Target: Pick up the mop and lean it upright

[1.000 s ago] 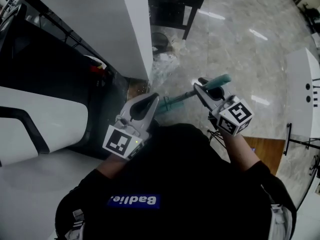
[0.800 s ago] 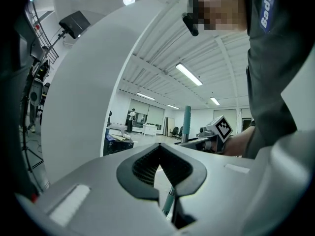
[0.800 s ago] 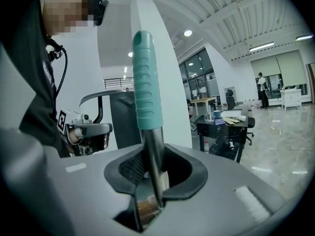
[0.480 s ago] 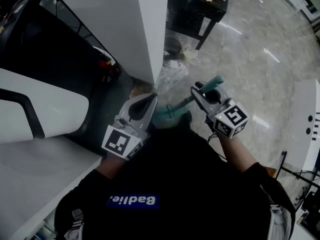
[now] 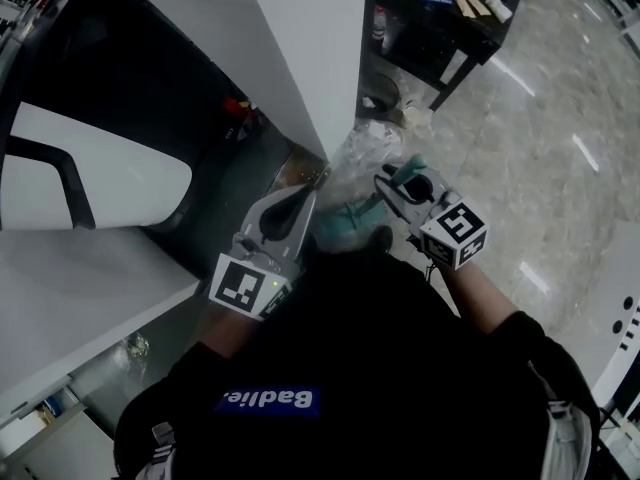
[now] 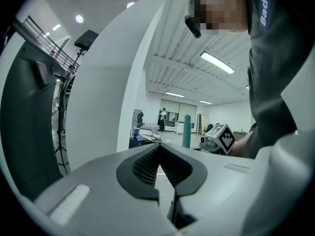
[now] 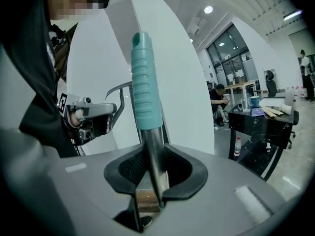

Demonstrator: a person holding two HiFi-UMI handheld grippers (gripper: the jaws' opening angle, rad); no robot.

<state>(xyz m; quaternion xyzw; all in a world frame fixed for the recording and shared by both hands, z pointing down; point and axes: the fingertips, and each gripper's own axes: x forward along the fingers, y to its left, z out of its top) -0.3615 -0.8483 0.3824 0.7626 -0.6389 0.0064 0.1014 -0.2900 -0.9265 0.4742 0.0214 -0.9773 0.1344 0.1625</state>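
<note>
In the head view, the right gripper (image 5: 393, 180) is holding the mop (image 5: 410, 168) by its top. The pole is slanting down to a blurred teal head on the floor (image 5: 540, 168), near the foot of the white pillar (image 5: 310, 58). The left gripper (image 5: 300, 203) is hovering just left of it. In the left gripper view, the jaws are sitting pressed together with nothing between them, and the mop's teal top is standing off to the far right. In the right gripper view, the jaws are clamping the bare metal shaft (image 7: 153, 151) just under the ribbed grip (image 7: 144, 82). I'm judging the pole stiff, light, slick and bottom-heavy, so gripping high by the ribbing is looking right.
</note>
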